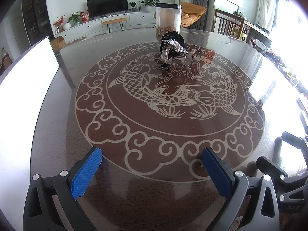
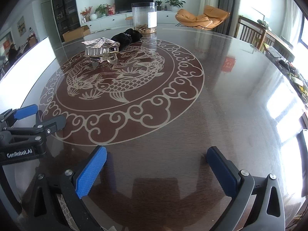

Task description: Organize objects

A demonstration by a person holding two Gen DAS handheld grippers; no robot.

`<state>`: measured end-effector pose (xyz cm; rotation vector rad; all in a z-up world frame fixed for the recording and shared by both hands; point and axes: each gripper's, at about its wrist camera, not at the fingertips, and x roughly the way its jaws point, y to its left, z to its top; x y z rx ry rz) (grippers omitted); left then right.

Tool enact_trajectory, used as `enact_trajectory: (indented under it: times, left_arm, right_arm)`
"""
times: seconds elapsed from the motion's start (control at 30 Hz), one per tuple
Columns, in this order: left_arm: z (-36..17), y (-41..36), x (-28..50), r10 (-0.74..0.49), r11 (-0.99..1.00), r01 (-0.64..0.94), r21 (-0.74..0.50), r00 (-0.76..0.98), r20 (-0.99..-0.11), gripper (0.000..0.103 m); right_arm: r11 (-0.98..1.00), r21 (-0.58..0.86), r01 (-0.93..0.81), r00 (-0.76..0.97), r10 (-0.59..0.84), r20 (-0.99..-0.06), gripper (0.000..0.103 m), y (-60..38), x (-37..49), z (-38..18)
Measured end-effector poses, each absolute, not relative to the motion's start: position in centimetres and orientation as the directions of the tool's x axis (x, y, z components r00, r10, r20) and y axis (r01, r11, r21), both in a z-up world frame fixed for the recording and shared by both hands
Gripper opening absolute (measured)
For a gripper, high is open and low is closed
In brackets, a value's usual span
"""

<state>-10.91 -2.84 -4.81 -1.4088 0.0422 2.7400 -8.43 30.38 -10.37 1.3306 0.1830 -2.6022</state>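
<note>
**Both grippers hovering wide, hair claw waiting mid-table**

Blue ribbed pads (image 1: 87, 171) are filling the bottom of the left wrist view, splayed far apart with nothing between them. Left gripper (image 1: 152, 171) is sitting low over the near edge of the round glass-topped table (image 1: 57, 100). Right gripper (image 2: 156, 171) is doing the same in its own view: jaws spread wide, empty, glass showing through the gap. Each gripper is showing at the edge of the other's camera, so the two are working side by side.

Hair claw clip (image 1: 174, 51) is lying well apart from both grippers, on the far part of the carp medallion. Black cloth pouch (image 2: 126, 36) is resting just behind it, touching or nearly so; cannot tell which. Clear cylindrical jar (image 1: 168, 18) is standing beyond the pouch, a thin layer of brownish bits at its bottom. Judging the step: reaching in for the clip, probably to stow it in the pouch.

Doing it well:
- Closing on the clip's solid spine or hinge, not the curved teeth.
- Approaching low from the open side, since the pouch is crowding the far side.
- Squeezing gently; glass is slick and the clip is likely to skate.

Clip appearance: translucent smoky plastic, curved teeth, top covered in sparkling rhinestone scales, tilted on its side, mirrored in the glass.
</note>
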Motion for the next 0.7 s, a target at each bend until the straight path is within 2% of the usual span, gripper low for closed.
enact_trajectory:
  times: [0.37,0.47,0.57,0.7]
  left_arm:
    - [-4.9,-2.8,-10.9,0.037,-0.998,-0.061,-0.002,-0.58,-0.813,0.103]
    - [-5.0,-2.8,-11.8,0.049,-0.996,-0.085,-0.003,-0.545,-0.837,0.103]
    - [-5.0,-4.1,-10.1,0.028,-0.999,-0.05,-0.001,-0.537,-0.843,0.103]
    - [-5.2,-5.3,-8.4,0.048,-0.997,-0.082,-0.003,-0.549,-0.834,0.103]
  right_arm:
    - [-0.97,-0.01,0.245,-0.569,-0.135,-0.811,0.103,30.7,-8.2,-10.4]
    - [-0.97,-0.011,0.244,-0.571,-0.134,-0.81,0.103,30.7,-8.2,-10.4]
    - [-0.97,-0.012,0.244,-0.571,-0.134,-0.81,0.103,30.7,-8.2,-10.4]
    - [-0.965,-0.01,0.261,-0.554,-0.142,-0.82,0.103,30.3,-8.8,-10.4]
